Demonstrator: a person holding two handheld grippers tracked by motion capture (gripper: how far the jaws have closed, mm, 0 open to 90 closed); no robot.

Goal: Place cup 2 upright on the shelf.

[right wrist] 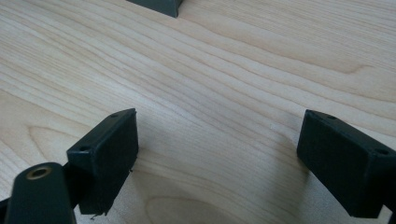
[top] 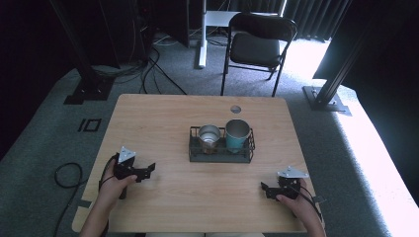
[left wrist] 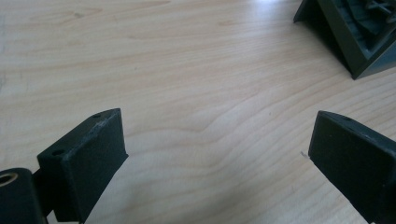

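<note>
A dark wire rack stands in the middle of the wooden table. It holds a silver metal cup on the left and a teal cup on the right, both upright. My left gripper rests low over the table's left front, held in a hand, jaws wide apart with nothing between them. In the left gripper view the gripper looks onto bare wood, with a corner of the rack at the top right. My right gripper sits at the right front, also open and empty.
A black folding chair and a white desk leg stand beyond the table's far edge. Cables trail on the grey carpet at the left. A small round hole marks the tabletop behind the rack.
</note>
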